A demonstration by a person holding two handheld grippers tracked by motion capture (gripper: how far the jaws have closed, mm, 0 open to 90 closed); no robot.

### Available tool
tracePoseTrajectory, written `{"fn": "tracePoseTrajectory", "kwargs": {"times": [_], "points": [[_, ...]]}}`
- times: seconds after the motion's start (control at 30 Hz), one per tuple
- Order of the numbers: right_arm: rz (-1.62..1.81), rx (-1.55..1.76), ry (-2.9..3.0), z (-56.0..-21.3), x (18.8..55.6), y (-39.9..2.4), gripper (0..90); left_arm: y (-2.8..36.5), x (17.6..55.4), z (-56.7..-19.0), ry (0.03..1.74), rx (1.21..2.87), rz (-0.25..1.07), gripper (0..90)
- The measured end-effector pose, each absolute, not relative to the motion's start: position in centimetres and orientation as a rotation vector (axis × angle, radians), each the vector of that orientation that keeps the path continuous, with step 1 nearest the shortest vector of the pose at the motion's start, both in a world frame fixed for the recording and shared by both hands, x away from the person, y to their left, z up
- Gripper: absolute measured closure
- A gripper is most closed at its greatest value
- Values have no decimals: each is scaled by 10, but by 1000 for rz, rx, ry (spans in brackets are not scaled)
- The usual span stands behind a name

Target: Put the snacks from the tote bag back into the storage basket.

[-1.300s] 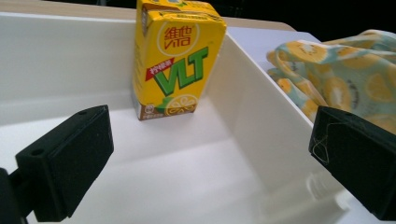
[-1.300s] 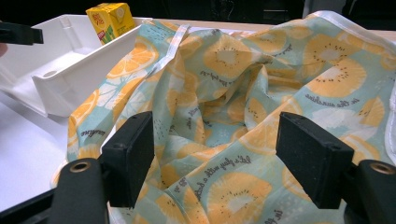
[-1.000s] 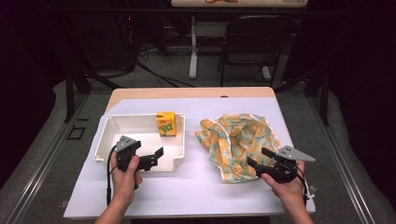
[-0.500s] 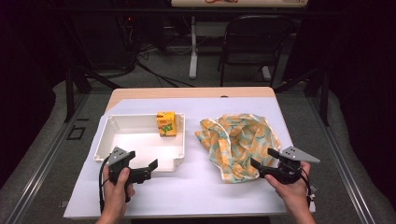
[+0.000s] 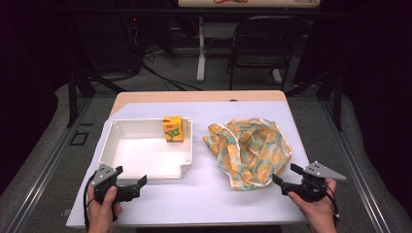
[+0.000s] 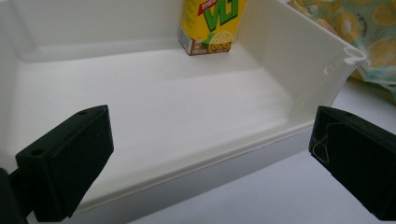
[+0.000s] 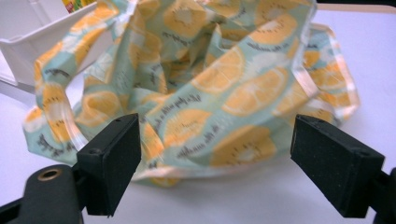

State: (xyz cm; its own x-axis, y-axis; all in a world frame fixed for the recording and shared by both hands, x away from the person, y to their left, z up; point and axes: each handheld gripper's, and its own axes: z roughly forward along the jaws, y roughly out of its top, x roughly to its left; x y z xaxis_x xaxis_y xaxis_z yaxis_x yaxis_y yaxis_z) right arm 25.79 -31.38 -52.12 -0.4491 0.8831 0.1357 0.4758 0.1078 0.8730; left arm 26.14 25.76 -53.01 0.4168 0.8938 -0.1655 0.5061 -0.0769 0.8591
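left gripper (image 5: 138, 183) at 7 o'clock on the surface (image 5: 209, 204), jaws spread wide, nothing between them; in left gripper view looks straight over near wall of white tray (image 6: 289, 135), prob parked there w/ a clear line into the tray. right gripper (image 5: 286, 177) at 5 o'clock, jaws also wide & empty, aimed toward 11 o'clock at near hem of cloth (image 5: 250, 150); looks lined up to straddle that hem, judging by right gripper view where the fabric edge sits between both jaws but not touching either.

cloth = lemon-print, teal & orange, crumpled in a loose heap at 3 o'clock of centre, just beside tray's right wall, seems apart from it in high view; right gripper view has a fold hanging in front of the tray corner, contact unclear. no real long axis, roughly round heap w/ raised folds; lowest flap points to 6 o'clock, toward the person, so likely easiest pinch spot.

yellow juice carton (image 5: 173, 128) stands upright in tray's far-right corner, against far wall, long axis vertical, printed face toward left gripper. rest of tray floor bare, so room for cloth if that's the plan.

prob step: open-jaw approach to cloth hem, not yet gripped.
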Motion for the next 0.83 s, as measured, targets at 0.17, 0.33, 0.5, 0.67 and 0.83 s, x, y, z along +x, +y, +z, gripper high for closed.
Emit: {"fn": "tracePoseTrajectory", "kwargs": {"times": [0.17,0.33,0.5,0.67,0.83], "points": [[1276,1343,1955,-525,254,-326,159,269,261,-531,1233,1694,509,2],[1294,1347,1934,-527,257,-328,161,272,264,-531,1242,1673,516,3],[1280,1335,1952,-529,259,-325,160,269,266,-534,1245,1690,514,3],[1283,1335,1961,-530,259,-325,158,268,267,-535,1243,1701,513,3],[1283,1334,1960,-528,260,-324,149,268,268,-535,1258,1702,508,4]]}}
